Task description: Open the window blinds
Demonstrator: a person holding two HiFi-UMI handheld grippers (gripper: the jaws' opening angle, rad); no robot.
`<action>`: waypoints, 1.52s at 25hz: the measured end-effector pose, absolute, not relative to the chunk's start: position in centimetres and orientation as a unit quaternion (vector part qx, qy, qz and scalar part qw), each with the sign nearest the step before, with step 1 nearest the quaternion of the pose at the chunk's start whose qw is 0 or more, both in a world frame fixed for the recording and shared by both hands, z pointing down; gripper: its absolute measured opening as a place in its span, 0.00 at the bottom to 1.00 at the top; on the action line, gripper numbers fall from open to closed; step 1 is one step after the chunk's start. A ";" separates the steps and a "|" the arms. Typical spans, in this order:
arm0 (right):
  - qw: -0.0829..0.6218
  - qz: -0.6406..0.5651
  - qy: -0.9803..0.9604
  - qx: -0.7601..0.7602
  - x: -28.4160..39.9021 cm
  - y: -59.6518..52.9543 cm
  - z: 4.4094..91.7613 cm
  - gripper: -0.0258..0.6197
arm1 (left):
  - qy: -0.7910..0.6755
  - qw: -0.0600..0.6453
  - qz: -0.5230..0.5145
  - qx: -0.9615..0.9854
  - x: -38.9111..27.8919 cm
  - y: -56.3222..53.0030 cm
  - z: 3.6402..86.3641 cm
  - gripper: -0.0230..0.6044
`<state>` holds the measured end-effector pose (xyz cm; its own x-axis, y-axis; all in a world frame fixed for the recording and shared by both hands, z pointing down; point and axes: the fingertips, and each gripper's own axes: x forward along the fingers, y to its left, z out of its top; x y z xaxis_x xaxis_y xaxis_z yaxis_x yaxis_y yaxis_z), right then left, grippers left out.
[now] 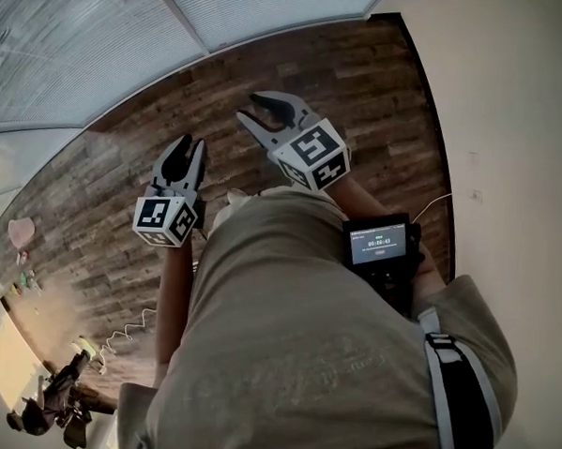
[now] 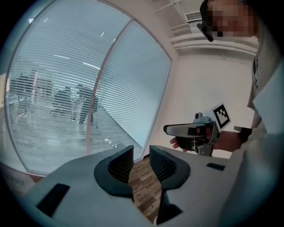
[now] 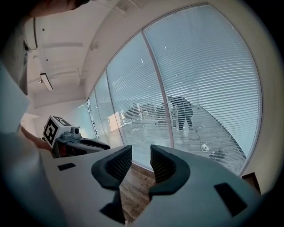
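The window blinds are lowered over tall panes along the top of the head view, and fill the left gripper view and the right gripper view. Their slats let a dim outside scene show through. My left gripper is held level in front of me, some way short of the blinds, open with only floor showing between its pads. My right gripper is beside it, slightly further forward, open and empty too. Each gripper shows in the other's view: right gripper, left gripper.
Wooden floor runs from my feet to the window. A plain wall closes the right side. A white cable and some dark clutter lie at lower left. A frame post divides the panes. A small screen device hangs on my chest.
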<state>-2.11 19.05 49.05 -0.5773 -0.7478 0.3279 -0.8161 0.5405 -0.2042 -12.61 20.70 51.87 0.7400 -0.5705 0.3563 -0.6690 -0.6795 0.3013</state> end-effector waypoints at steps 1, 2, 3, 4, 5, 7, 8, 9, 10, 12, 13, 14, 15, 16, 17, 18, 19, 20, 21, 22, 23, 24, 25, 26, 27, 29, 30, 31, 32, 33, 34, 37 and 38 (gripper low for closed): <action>0.102 0.170 -0.871 0.450 -2.1 19.1 49.1 0.23 | -0.341 0.211 0.118 0.909 -12.7 20.8 51.9 0.20; 0.103 0.170 -0.871 0.450 -2.0 19.1 49.1 0.23 | -0.341 0.211 0.118 0.908 -12.7 20.8 51.9 0.20; 0.103 0.169 -0.870 0.451 -2.0 19.1 49.2 0.23 | -0.341 0.211 0.119 0.908 -12.7 20.9 52.0 0.20; 0.103 0.168 -0.870 0.451 -2.0 19.1 49.2 0.23 | -0.340 0.211 0.119 0.909 -12.7 20.8 52.1 0.20; 0.103 0.167 -0.870 0.452 -2.0 19.0 49.2 0.23 | -0.340 0.209 0.120 0.909 -12.7 20.8 52.1 0.20; 0.103 0.166 -0.870 0.452 -2.0 19.0 49.4 0.23 | -0.339 0.207 0.120 0.910 -12.7 20.7 52.3 0.20; 0.104 0.167 -0.870 0.452 -2.0 19.1 49.5 0.23 | -0.339 0.208 0.120 0.910 -12.6 20.7 52.3 0.20; 0.106 0.168 -0.869 0.452 -2.0 19.1 49.6 0.23 | -0.338 0.209 0.120 0.910 -12.6 20.7 52.3 0.20; 0.107 0.169 -0.869 0.453 -1.9 19.2 49.7 0.23 | -0.337 0.209 0.121 0.910 -12.5 20.7 52.3 0.20; 0.109 0.170 -0.868 0.454 -1.9 19.2 49.8 0.23 | -0.335 0.210 0.121 0.910 -12.4 20.7 52.3 0.20; 0.109 0.171 -0.868 0.454 -1.8 19.1 49.9 0.23 | -0.335 0.209 0.121 0.911 -12.4 20.7 52.3 0.20; 0.110 0.171 -0.868 0.453 -1.9 19.1 49.9 0.23 | -0.336 0.209 0.121 0.911 -12.3 20.7 52.2 0.20; 0.110 0.171 -0.868 0.453 -1.9 19.1 49.9 0.23 | -0.336 0.209 0.122 0.910 -12.3 20.7 52.2 0.20; 0.111 0.171 -0.869 0.452 -2.0 19.1 49.8 0.23 | -0.337 0.208 0.122 0.910 -12.4 20.7 52.2 0.20; 0.112 0.169 -0.869 0.452 -2.1 19.2 49.7 0.23 | -0.338 0.209 0.121 0.910 -12.5 20.7 52.2 0.20; 0.112 0.166 -0.869 0.452 -2.2 19.2 49.6 0.23 | -0.339 0.210 0.121 0.909 -12.5 20.7 52.2 0.20; 0.114 0.163 -0.869 0.453 -2.2 19.2 49.5 0.23 | -0.340 0.211 0.120 0.909 -12.6 20.8 52.2 0.20; 0.115 0.160 -0.869 0.453 -2.2 19.3 49.5 0.23 | -0.340 0.211 0.120 0.908 -12.6 20.8 52.2 0.20; 0.115 0.159 -0.869 0.454 -2.1 19.3 49.5 0.23 | -0.341 0.211 0.121 0.908 -12.7 20.9 52.2 0.20; 0.116 0.158 -0.869 0.454 -2.1 19.4 49.5 0.23 | -0.342 0.211 0.121 0.908 -12.7 21.0 52.3 0.20; 0.117 0.158 -0.870 0.453 -2.2 19.4 49.6 0.23 | -0.342 0.211 0.121 0.908 -12.7 21.0 52.3 0.20; 0.118 0.157 -0.870 0.452 -2.2 19.5 49.6 0.23 | -0.343 0.211 0.121 0.907 -12.8 21.0 52.3 0.20; 0.120 0.155 -0.871 0.451 -2.3 19.5 49.7 0.23 | -0.344 0.210 0.121 0.907 -12.8 21.1 52.3 0.20; 0.122 0.154 -0.871 0.450 -2.4 19.5 49.7 0.23 | -0.344 0.210 0.120 0.907 -12.8 21.1 52.3 0.20; 0.125 0.152 -0.872 0.449 -2.4 19.5 49.8 0.23 | -0.345 0.211 0.119 0.907 -12.9 21.1 52.3 0.20; 0.130 0.149 -0.873 0.446 -2.5 19.5 50.0 0.23 | -0.346 0.211 0.118 0.907 -12.8 21.1 52.3 0.20; 0.132 0.148 -0.873 0.445 -2.6 19.5 50.0 0.23 | -0.346 0.211 0.118 0.906 -12.8 21.1 52.3 0.20; 0.133 0.147 -0.874 0.444 -2.6 19.5 50.0 0.23 | -0.347 0.211 0.118 0.906 -12.8 21.1 52.3 0.20; 0.134 0.146 -0.874 0.443 -2.7 19.5 50.1 0.23 | -0.347 0.211 0.119 0.906 -12.9 21.1 52.4 0.20; 0.135 0.145 -0.875 0.442 -2.7 19.6 50.2 0.23 | -0.348 0.211 0.119 0.906 -12.9 21.0 52.5 0.20; 0.136 0.145 -0.875 0.441 -2.7 19.6 50.2 0.23 | -0.349 0.210 0.119 0.905 -12.9 21.0 52.5 0.20; 0.142 0.146 -0.875 0.439 -2.8 19.8 50.5 0.23 | -0.352 0.214 0.120 0.903 -13.0 21.2 52.7 0.20; 0.143 0.148 -0.875 0.438 -2.7 20.0 50.6 0.23 | -0.352 0.215 0.121 0.903 -13.0 21.4 52.9 0.20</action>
